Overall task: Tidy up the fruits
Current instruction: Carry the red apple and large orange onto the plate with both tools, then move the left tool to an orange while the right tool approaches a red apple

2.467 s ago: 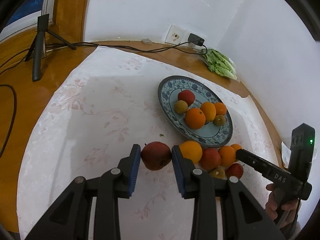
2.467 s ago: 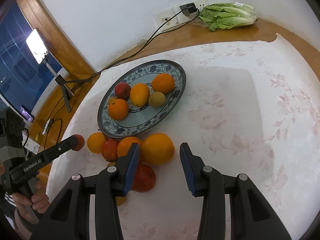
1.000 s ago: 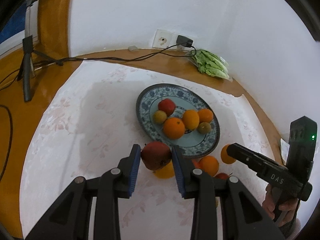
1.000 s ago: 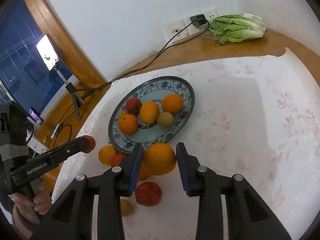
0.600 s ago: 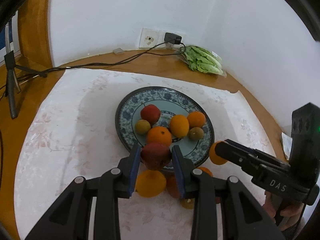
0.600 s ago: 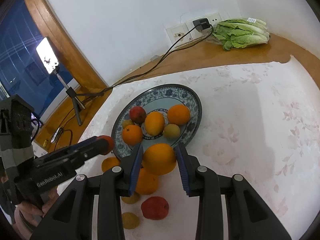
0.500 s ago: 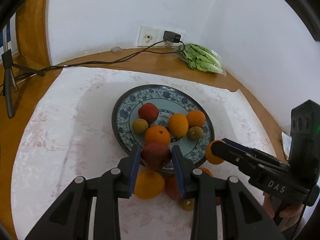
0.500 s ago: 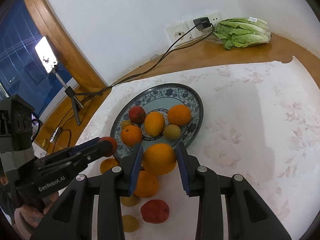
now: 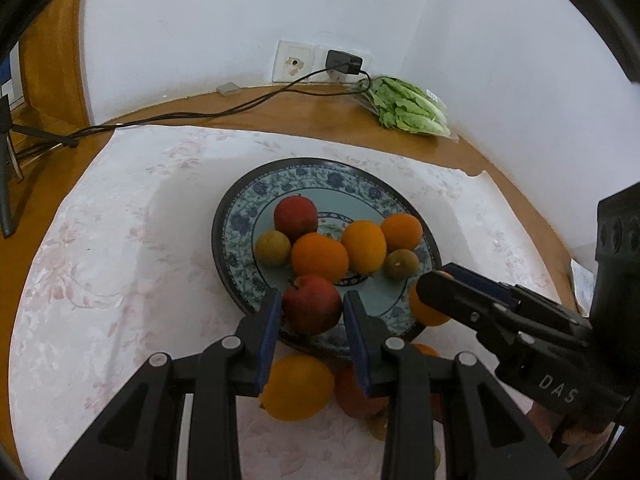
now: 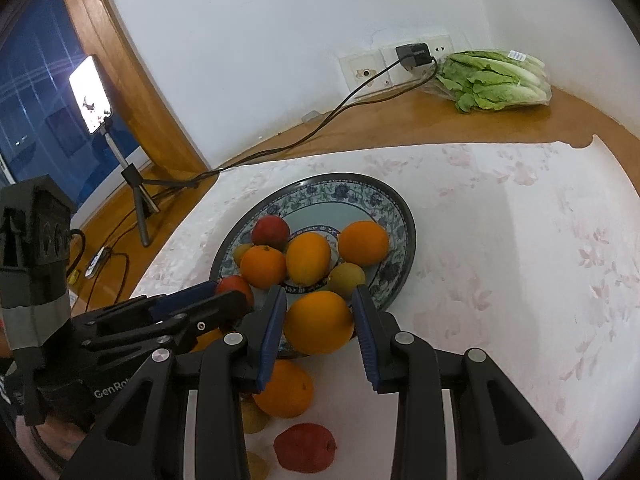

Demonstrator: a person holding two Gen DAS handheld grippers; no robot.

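Note:
My left gripper is shut on a red apple and holds it above the near rim of the blue patterned plate. My right gripper is shut on an orange above the plate's near edge; it also shows in the left wrist view. The plate holds a red apple, three oranges and two small brownish fruits. Loose fruit lies on the cloth below the grippers: an orange, another orange and a red apple.
The plate stands on a white floral cloth over a round wooden table. A bag of lettuce lies by the wall. A cable runs from the wall socket. A phone on a tripod stands at the left.
Both grippers closed on their fruit, lifted it off the cloth and carried it forward to the plate's near rim. The loose fruit now lies below and behind the fingers.

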